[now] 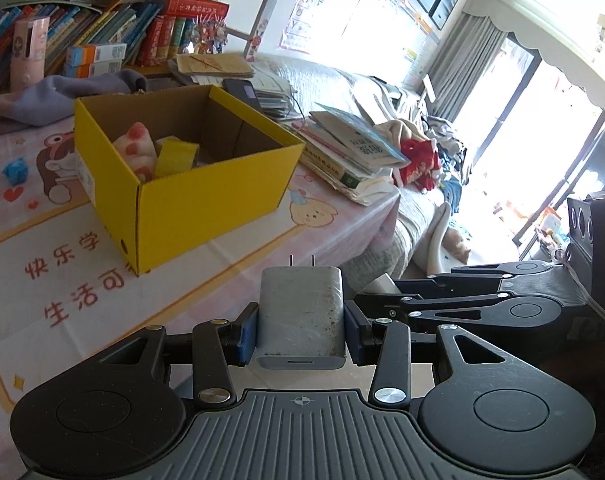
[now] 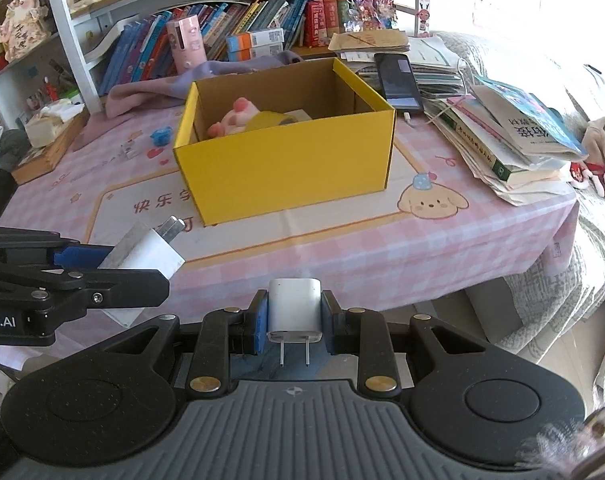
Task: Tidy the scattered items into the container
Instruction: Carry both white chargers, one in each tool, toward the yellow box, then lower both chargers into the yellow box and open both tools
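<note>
A yellow cardboard box (image 1: 206, 192) (image 2: 286, 164) stands open on the pink tablecloth, with a pink plush toy (image 1: 136, 148) (image 2: 238, 114) and a yellow object (image 1: 174, 156) inside. My left gripper (image 1: 300, 330) is shut on a large white charger (image 1: 300, 316), prongs pointing away toward the box; the same charger (image 2: 146, 254) shows at the left of the right wrist view. My right gripper (image 2: 294, 316) is shut on a small white charger (image 2: 294, 308), prongs pointing back at the camera. Both hang short of the table's near edge. A small blue item (image 1: 14, 170) (image 2: 160, 135) lies left of the box.
A stack of books and papers (image 2: 510, 140) lies right of the box, with a phone (image 2: 396, 80) on more papers behind. A bookshelf (image 2: 230, 24), a pink bottle (image 2: 186, 42) and a purple cloth (image 2: 150, 90) line the back. A sofa (image 2: 598, 240) stands to the right.
</note>
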`<state>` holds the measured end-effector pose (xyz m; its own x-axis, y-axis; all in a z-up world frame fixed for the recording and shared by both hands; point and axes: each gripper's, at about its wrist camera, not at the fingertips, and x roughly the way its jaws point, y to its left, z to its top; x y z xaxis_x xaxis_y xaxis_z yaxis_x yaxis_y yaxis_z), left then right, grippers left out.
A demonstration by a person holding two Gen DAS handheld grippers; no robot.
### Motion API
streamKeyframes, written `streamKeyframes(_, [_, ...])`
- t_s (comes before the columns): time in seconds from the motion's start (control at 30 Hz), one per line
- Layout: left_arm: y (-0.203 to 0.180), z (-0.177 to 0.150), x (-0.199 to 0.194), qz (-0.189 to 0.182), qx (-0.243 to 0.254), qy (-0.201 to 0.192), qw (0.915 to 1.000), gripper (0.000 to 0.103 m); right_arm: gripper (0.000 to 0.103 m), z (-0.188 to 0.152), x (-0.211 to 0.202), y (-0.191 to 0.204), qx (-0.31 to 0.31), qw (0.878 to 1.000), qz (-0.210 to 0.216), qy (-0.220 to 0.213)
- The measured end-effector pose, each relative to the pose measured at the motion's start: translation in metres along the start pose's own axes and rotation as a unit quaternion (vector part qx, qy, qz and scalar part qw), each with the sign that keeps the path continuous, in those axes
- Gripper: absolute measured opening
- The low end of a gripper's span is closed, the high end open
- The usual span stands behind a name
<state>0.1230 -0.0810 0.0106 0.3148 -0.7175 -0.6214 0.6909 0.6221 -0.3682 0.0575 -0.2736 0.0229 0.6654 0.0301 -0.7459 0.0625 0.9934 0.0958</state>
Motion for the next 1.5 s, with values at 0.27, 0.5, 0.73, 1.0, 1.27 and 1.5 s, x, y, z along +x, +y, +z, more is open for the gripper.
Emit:
streamKeyframes(0.27, [0.003, 0.029, 0.024, 0.013, 0.009, -0.013, 0.9998, 0.042, 0.025, 0.032, 0.022, -0.024, -0.007, 1.000, 0.012, -0.012])
streamKeyframes(0.5, [0.008, 0.068, 0.045, 0.040, 0.019, -0.030, 0.9985, 0.042, 0.025, 0.076, 0.041, -0.048, -0.013, 0.999, 0.029, -0.029])
streamKeyframes(0.73, [0.015, 0.107, 0.059, 0.093, 0.009, -0.061, 0.9937, 0.042, 0.025, 0.131, 0.061, -0.065, -0.047, 0.995, 0.065, -0.059])
streamKeyframes(1.0, [0.032, 0.133, 0.094, 0.157, -0.009, -0.049, 0.9863, 0.042, 0.025, 0.185, 0.106, -0.076, -0.085, 0.988, 0.110, -0.073])
streamKeyframes(1.27, [0.049, 0.137, 0.126, 0.194, -0.038, -0.014, 0.9802, 0.042, 0.025, 0.205, 0.170, -0.068, -0.148, 0.978, 0.146, -0.014])
streamKeyframes(1.5, [0.065, 0.134, 0.133, 0.234, -0.065, 0.007, 0.9700, 0.042, 0.025, 0.202, 0.206, -0.058, -0.206, 0.961, 0.178, 0.044])
